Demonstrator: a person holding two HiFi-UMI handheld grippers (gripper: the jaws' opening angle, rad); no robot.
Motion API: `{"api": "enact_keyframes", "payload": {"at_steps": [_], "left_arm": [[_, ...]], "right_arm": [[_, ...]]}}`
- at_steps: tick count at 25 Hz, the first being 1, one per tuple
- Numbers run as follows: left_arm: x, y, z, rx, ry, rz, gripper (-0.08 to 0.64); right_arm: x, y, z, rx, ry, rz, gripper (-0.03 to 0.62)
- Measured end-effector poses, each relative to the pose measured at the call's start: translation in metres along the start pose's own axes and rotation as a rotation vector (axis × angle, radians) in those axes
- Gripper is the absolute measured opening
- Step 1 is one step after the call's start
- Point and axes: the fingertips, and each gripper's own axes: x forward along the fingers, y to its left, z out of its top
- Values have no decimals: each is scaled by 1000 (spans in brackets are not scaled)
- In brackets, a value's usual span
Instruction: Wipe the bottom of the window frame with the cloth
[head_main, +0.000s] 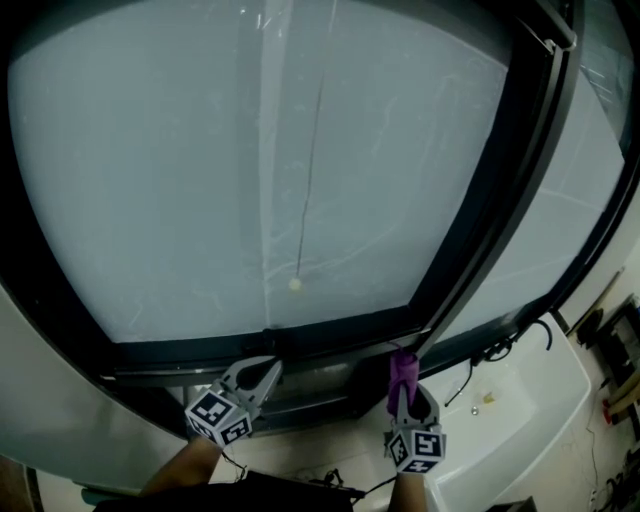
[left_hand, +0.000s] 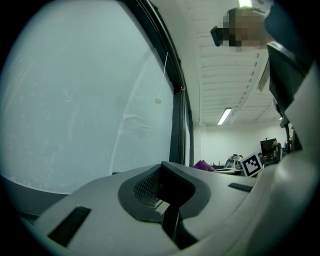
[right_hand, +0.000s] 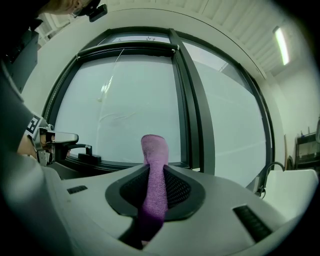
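The only print we can read is the black-and-white square markers (head_main: 212, 411) on the two cubes (head_main: 417, 449). Our right gripper (head_main: 404, 388) points up at the window frame's bottom rail (head_main: 300, 345), its jaws pinching the purple cloth (head_main: 403, 367) (whether the cloth's tip touches the rail we cannot tell). Our left gripper (head_main: 265, 370) leans rightward just beside that rail, jaws pressed together and empty.

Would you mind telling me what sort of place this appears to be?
Probably an office or lab: a large dark-framed window, ceiling strip lights, and a monitor across the room.
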Motion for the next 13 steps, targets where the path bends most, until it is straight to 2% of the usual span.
{"api": "enact_keyframes", "payload": {"at_steps": [13], "left_arm": [[2, 4, 0, 26, 13, 14, 2]], "right_arm": [[5, 5, 3, -17, 14, 16, 72]]}}
